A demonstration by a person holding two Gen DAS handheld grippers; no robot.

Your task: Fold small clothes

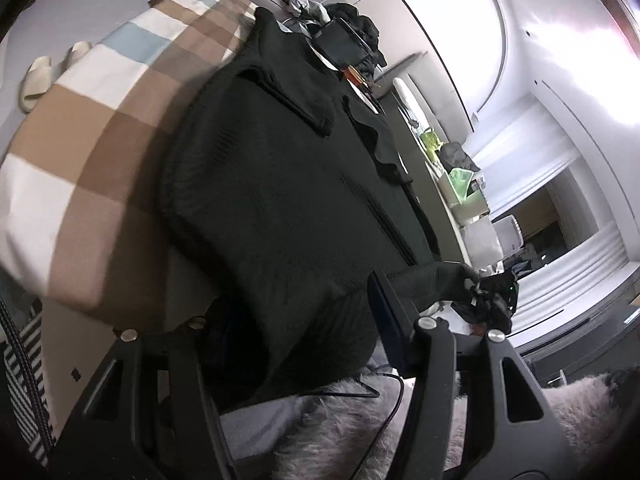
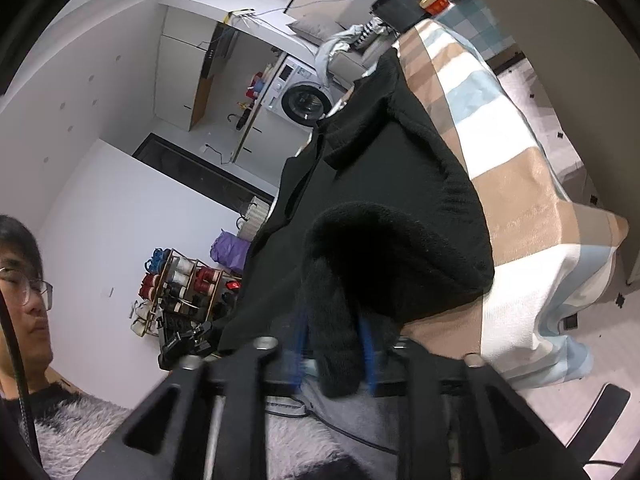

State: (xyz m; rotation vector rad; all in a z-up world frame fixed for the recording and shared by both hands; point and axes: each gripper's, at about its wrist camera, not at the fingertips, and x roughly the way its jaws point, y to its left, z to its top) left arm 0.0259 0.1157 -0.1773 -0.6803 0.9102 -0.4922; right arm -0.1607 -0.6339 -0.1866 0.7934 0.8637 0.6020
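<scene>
A black knit garment (image 1: 280,184) lies spread over a table with a brown, white and blue checked cloth (image 1: 92,148). My left gripper (image 1: 304,332) has its near hem between its blue-padded fingers; the left pad is hidden by the cloth. The right gripper (image 1: 488,292) shows in the left wrist view, holding the hem's other corner. In the right wrist view the garment (image 2: 384,184) hangs from my right gripper (image 2: 336,352), whose blue pads (image 2: 366,344) are shut on a bunched fold of it. The left gripper (image 2: 188,344) appears lower left.
A black tablet (image 1: 344,44), a red-lidded jar (image 2: 434,2) and dark clothes (image 1: 360,20) sit at the table's far end. White slippers (image 1: 40,76) lie on the floor. A washing machine (image 2: 300,96) and shoe rack (image 2: 180,280) stand behind. The person's face (image 2: 24,288) is at left.
</scene>
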